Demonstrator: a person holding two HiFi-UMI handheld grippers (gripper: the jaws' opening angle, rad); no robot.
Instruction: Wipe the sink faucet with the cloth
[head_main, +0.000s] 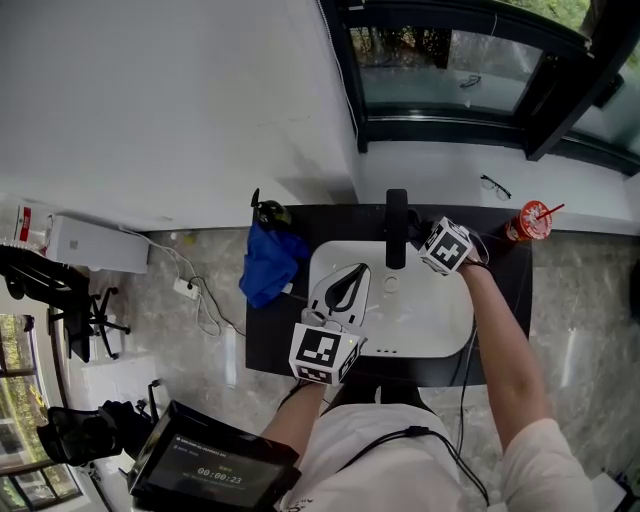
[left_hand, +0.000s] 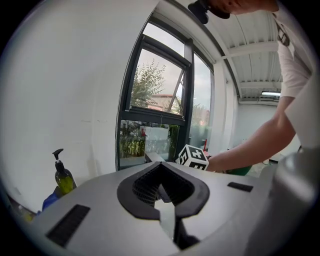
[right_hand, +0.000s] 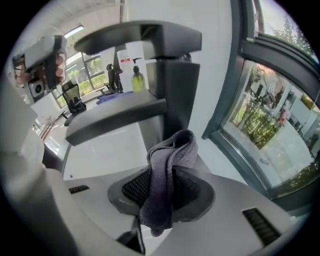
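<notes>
The black faucet (head_main: 397, 228) stands at the back of the white sink (head_main: 440, 330). My right gripper (head_main: 420, 246) sits close against the faucet's right side, pointing steeply down. In the right gripper view it (right_hand: 167, 172) is shut on a folded grey cloth (right_hand: 170, 160), whose top bulges just in front of the faucet column (right_hand: 177, 85), under the spout (right_hand: 115, 117). I cannot tell whether cloth and faucet touch. My left gripper (head_main: 345, 285) hovers over the basin, open, and in its own view nothing lies between its jaws (left_hand: 162, 187).
A blue bundle (head_main: 270, 262) and a soap bottle (left_hand: 63, 176) lie on the black counter (head_main: 270, 340) left of the sink. A red cup (head_main: 530, 222) stands at the right corner and glasses (head_main: 495, 186) lie on the sill. A window is behind.
</notes>
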